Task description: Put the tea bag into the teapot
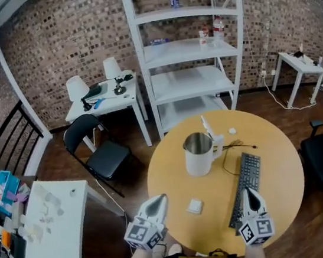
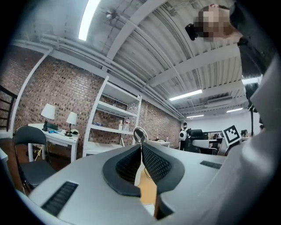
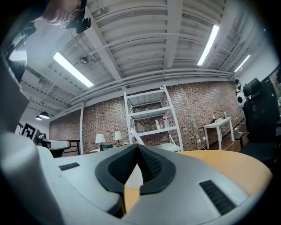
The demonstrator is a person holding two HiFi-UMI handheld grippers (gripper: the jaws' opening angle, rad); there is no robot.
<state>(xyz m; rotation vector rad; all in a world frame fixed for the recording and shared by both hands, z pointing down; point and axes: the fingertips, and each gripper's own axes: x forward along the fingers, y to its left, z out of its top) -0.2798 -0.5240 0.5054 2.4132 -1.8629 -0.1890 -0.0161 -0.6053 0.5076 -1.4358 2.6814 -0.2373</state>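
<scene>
as you hold both tools low at the near edge of the round yellow table (image 1: 279, 156), neither one carries anything. your left gripper (image 1: 160, 199) is clenched, pads pressed tip to tip with nothing between them, and it sits at the table's near left rim. your right gripper (image 1: 249, 192) is clenched too, empty, above the near end of the black keyboard (image 1: 248, 173). the tea bag (image 1: 194, 206) lies flat on the table between the two grippers, nearer the left one, touched by neither. the teapot (image 1: 199, 154), white with a shiny metal top, stands upright further in toward the table's middle, well apart from the tea bag, handle turned toward the keyboard side. a thin black cable (image 1: 241, 144) lies on the table just right of the teapot. white shelving (image 1: 183, 51) stands behind the table against the brick wall.
</scene>
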